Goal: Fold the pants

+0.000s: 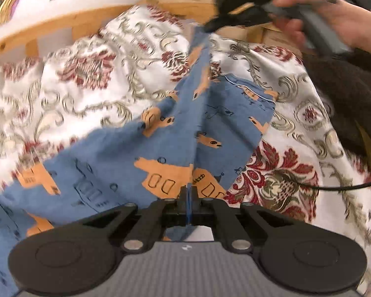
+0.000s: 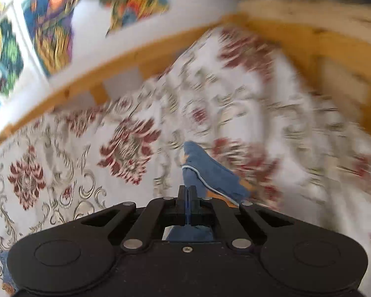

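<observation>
Our left gripper [image 1: 189,193] pinches the blue pants [image 1: 136,148], which lie spread over the floral bedspread [image 1: 86,74]. Our right gripper [image 2: 187,194] pinches another edge of them, lifted above that bedspread, near the wooden frame [image 2: 136,57].

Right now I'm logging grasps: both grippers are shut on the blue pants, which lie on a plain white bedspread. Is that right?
Not quite. The bedspread is not plain: it is white with red floral and grey scroll patterns, as the left wrist view shows. The rest holds: the left gripper and the right gripper are both shut on the blue pants.
</observation>
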